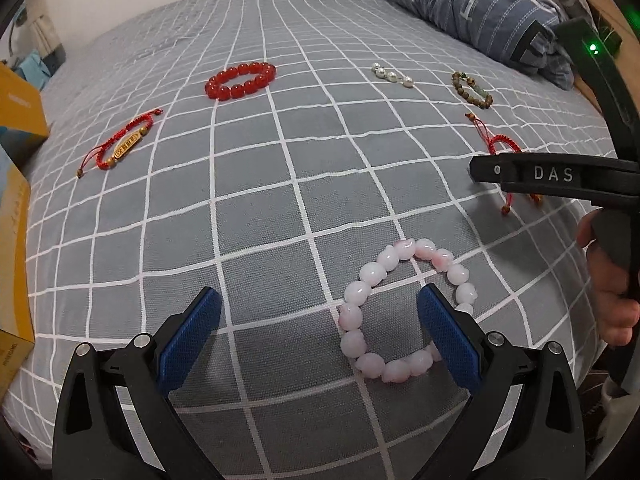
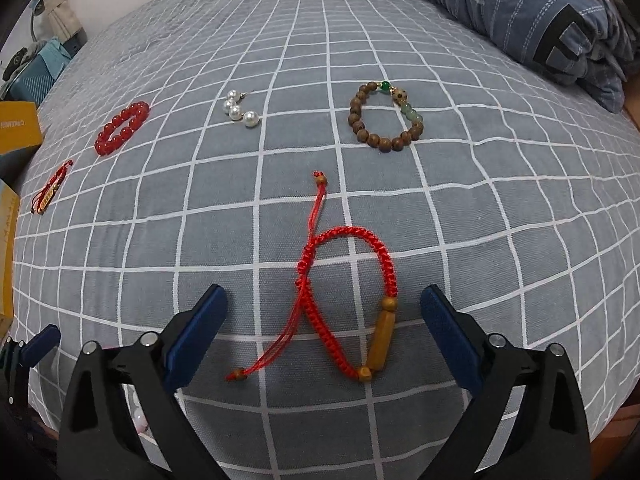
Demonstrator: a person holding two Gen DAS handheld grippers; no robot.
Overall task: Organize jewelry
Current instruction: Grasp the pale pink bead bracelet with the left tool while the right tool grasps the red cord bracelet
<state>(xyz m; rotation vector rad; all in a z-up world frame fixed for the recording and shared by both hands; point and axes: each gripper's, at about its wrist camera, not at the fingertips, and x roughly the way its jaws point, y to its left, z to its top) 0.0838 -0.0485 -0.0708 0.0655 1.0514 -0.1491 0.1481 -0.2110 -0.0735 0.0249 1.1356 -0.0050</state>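
Observation:
Several pieces of jewelry lie on a grey checked bed. A pink bead bracelet (image 1: pixel 404 304) lies just ahead of my open left gripper (image 1: pixel 320 304), partly under its right finger. A red cord bracelet with a wooden bar (image 2: pixel 352 300) lies between the fingers of my open right gripper (image 2: pixel 324 304). Farther off are a red bead bracelet (image 1: pixel 240 80), a red cord bracelet with a gold plate (image 1: pixel 120 144), pearl earrings (image 2: pixel 239 110) and a brown bead bracelet (image 2: pixel 384 118). The right gripper also shows at the right of the left wrist view (image 1: pixel 480 172).
A folded blue-grey quilt (image 2: pixel 540 12) lies at the far right of the bed. Yellow boxes (image 1: pixel 16 112) stand along the left edge. The bed's near edge drops off just below both grippers.

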